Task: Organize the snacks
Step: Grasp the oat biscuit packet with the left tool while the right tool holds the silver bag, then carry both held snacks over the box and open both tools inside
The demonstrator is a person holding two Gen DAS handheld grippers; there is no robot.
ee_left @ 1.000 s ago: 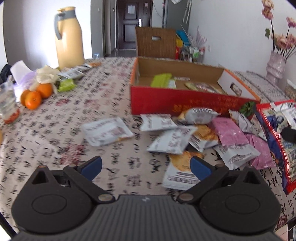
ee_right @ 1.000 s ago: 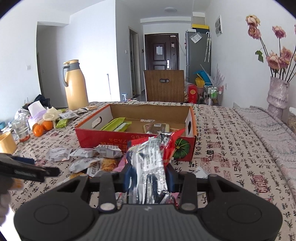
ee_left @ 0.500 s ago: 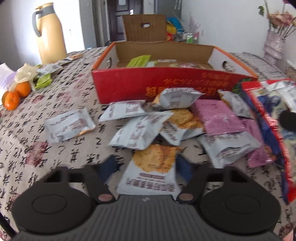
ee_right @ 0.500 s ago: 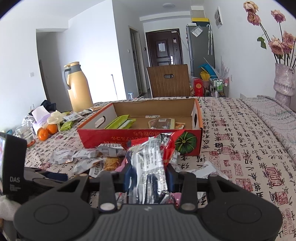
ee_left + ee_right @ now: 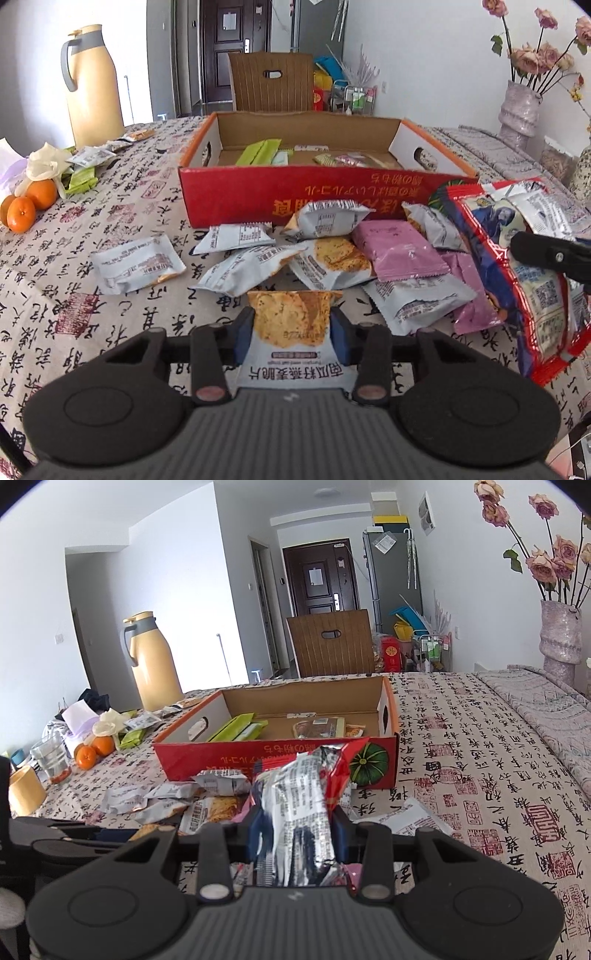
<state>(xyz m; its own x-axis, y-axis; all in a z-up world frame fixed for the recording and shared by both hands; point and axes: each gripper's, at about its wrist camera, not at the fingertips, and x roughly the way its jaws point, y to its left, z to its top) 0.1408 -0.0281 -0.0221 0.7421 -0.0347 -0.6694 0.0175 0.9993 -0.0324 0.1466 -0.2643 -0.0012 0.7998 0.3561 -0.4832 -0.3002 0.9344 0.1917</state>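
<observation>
The left claw (image 5: 291,330) has just been closing, and now its blue pads pinch a white cracker packet (image 5: 291,332) by both sides, the orange picture end pointing away toward the far side. That packet sits at the near edge of a loose heap of snack packets (image 5: 332,251) spread on the table (image 5: 110,229), which wears a cloth printed with black characters and red seals. In the heap, silver-white packets lie overlapping, and a pink packet (image 5: 399,247) rests across the right part of it. Just beyond the heap stands the red cardboard box (image 5: 314,199), open at the top, with green packets (image 5: 258,151) along its left inside and a few more wrappers lying flat on its floor to the right. Over on the right, the right claw (image 5: 295,825) is clenched on a big red and silver snack bag (image 5: 299,805), the bag standing up crumpled between the pads; from the left wrist view the same bag (image 5: 517,258) hangs at the right side of the heap with a black finger across it. Far left on the table, two oranges (image 5: 29,203) sit beside crumpled wrappers, and a tall yellow thermos jug (image 5: 96,85) stands behind them. A vase of dried roses (image 5: 559,635) stands at the far right.
</observation>
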